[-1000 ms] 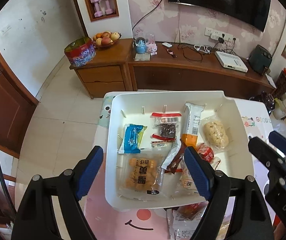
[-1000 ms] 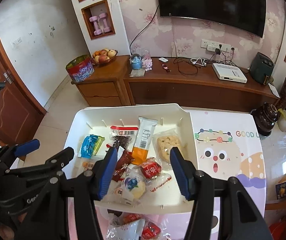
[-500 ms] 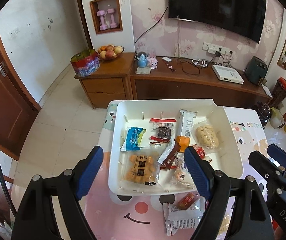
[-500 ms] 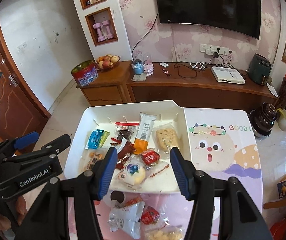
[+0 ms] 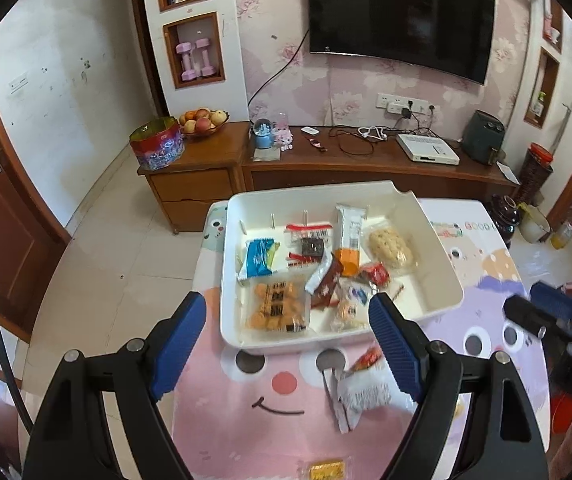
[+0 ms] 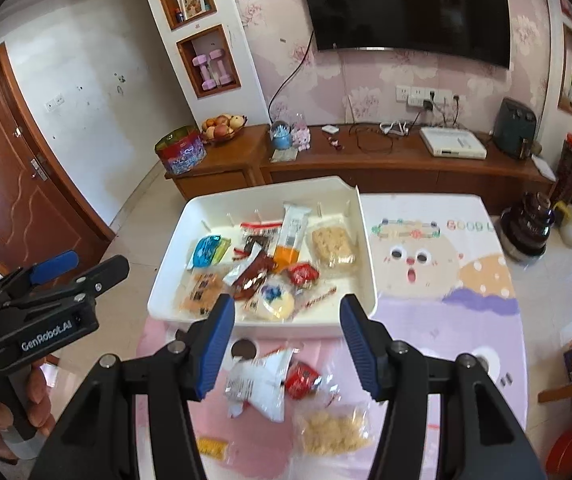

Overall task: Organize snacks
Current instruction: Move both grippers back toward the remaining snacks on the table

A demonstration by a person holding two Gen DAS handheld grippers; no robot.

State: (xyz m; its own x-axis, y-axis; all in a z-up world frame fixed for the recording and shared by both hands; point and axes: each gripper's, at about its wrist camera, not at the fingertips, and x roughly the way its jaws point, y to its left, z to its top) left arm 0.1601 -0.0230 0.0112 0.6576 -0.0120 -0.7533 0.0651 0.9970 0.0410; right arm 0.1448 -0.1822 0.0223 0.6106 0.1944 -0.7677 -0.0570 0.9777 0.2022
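Observation:
A white tray (image 5: 438, 264) holds several wrapped snacks, among them a blue packet (image 5: 259, 258) and a clear bag of round biscuits (image 5: 275, 306). The tray also shows in the right wrist view (image 6: 364, 252). Loose snacks lie on the table in front of it: a white packet (image 6: 259, 382), a small red packet (image 6: 302, 380), a clear bag of yellow puffs (image 6: 332, 430) and a small yellow packet (image 6: 211, 447). My left gripper (image 5: 288, 346) is open and empty, held above the table before the tray. My right gripper (image 6: 286, 346) is open and empty above the loose snacks.
The table (image 6: 446, 320) has a pink and purple cartoon cover. Behind it stands a wooden TV cabinet (image 5: 366, 164) with a fruit bowl (image 5: 201, 120) and a gift tin (image 5: 157, 148). A dark pot (image 6: 528, 224) stands at the far right.
Both grippers have pulled back and up from the tray, so the loose snacks on the table in front of it have come into view. Both stayed open.

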